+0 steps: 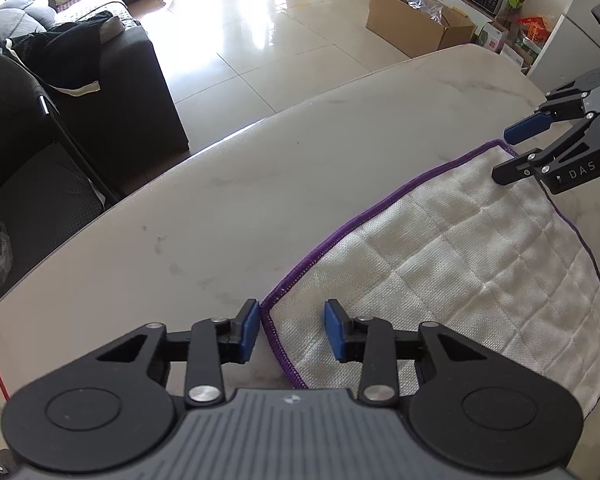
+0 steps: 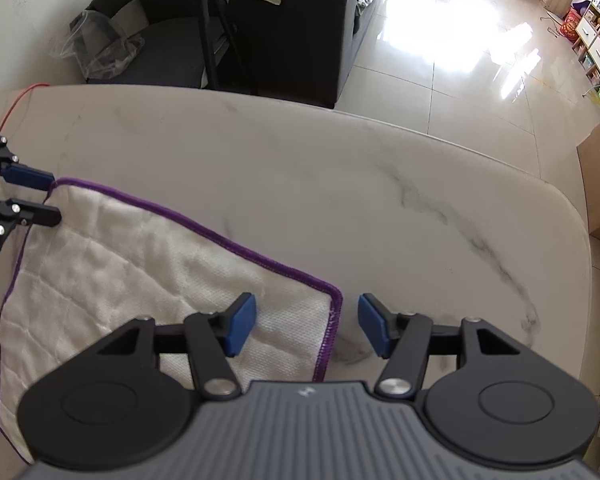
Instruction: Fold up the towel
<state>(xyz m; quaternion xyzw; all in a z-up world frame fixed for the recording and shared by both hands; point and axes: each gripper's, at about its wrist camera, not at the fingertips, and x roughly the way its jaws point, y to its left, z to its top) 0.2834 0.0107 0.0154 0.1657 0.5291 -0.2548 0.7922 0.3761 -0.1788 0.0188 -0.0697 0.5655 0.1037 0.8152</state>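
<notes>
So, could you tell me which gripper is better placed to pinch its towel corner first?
Probably the left gripper: its open jaws straddle the towel corner, one pad almost against the purple hem. The right gripper also straddles its corner, but stands wider, with its outer pad clear of the hem.

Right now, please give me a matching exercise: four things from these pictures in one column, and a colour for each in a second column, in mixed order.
Things:
1. towel
2. towel hem
3. sofa
4. cardboard box

Colours:
A. brown
B. white
C. dark grey
D. purple

Pairs: 1-B, 2-D, 3-C, 4-A
</notes>
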